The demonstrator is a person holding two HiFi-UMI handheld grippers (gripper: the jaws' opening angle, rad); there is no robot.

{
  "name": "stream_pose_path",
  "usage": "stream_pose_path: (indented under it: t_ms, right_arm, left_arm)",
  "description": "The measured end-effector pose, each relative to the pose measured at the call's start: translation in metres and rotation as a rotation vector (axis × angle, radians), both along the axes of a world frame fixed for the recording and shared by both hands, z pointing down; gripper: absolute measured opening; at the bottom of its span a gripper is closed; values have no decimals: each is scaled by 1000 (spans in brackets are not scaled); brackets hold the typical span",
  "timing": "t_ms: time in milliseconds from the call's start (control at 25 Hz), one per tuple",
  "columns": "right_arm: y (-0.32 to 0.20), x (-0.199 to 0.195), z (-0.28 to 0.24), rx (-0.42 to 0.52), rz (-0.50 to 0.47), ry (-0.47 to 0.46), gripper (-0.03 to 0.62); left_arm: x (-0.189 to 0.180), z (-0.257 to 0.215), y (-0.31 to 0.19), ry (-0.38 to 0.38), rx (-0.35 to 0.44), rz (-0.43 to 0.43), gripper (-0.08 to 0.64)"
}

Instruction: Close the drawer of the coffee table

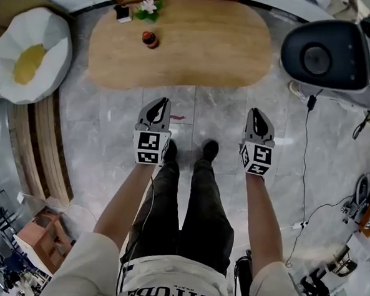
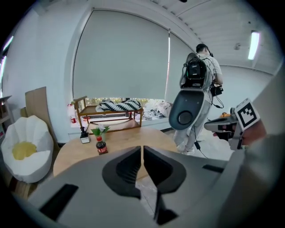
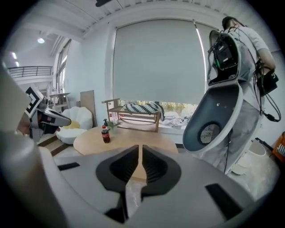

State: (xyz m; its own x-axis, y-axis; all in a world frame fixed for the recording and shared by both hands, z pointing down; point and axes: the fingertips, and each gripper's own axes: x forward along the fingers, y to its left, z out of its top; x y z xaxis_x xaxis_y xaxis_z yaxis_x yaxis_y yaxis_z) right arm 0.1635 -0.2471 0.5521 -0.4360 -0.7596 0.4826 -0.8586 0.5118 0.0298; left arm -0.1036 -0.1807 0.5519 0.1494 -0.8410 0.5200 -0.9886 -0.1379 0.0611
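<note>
The coffee table (image 1: pixel 179 44) is a rounded light-wood top on the marble floor ahead of my feet; it also shows in the left gripper view (image 2: pixel 129 138) and the right gripper view (image 3: pixel 124 136). No drawer shows in any view. My left gripper (image 1: pixel 157 105) (image 2: pixel 142 153) hovers in the air short of the table's near edge, its jaws drawn together with only a thin slit and nothing between them. My right gripper (image 1: pixel 257 114) (image 3: pixel 140 153) hangs level with it on the right, jaws likewise together and empty. Neither touches the table.
A cola bottle (image 1: pixel 149 39) and a small potted plant (image 1: pixel 147 8) stand on the table's far left. A white flower-shaped seat (image 1: pixel 31 56) sits at the left, and a large grey machine (image 1: pixel 331 56) with a floor cable (image 1: pixel 305 158) at the right.
</note>
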Motion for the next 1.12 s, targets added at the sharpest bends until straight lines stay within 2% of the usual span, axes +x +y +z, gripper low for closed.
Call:
stream_pose_path:
  t_ms: [160, 480, 680, 1120]
  right_arm:
    - [17, 2, -43, -4, 0, -22, 34]
    - [38, 4, -114, 5, -68, -34, 21]
    - [39, 5, -162, 47, -99, -28, 20]
    - [58, 6, -239, 100, -136, -62, 20]
  left_arm:
    - [2, -44, 14, 11, 7, 11, 29]
    - [20, -123, 34, 29, 40, 66, 21]
    - [23, -168, 38, 32, 66, 85, 21]
    - [0, -246, 54, 4, 115, 89, 21]
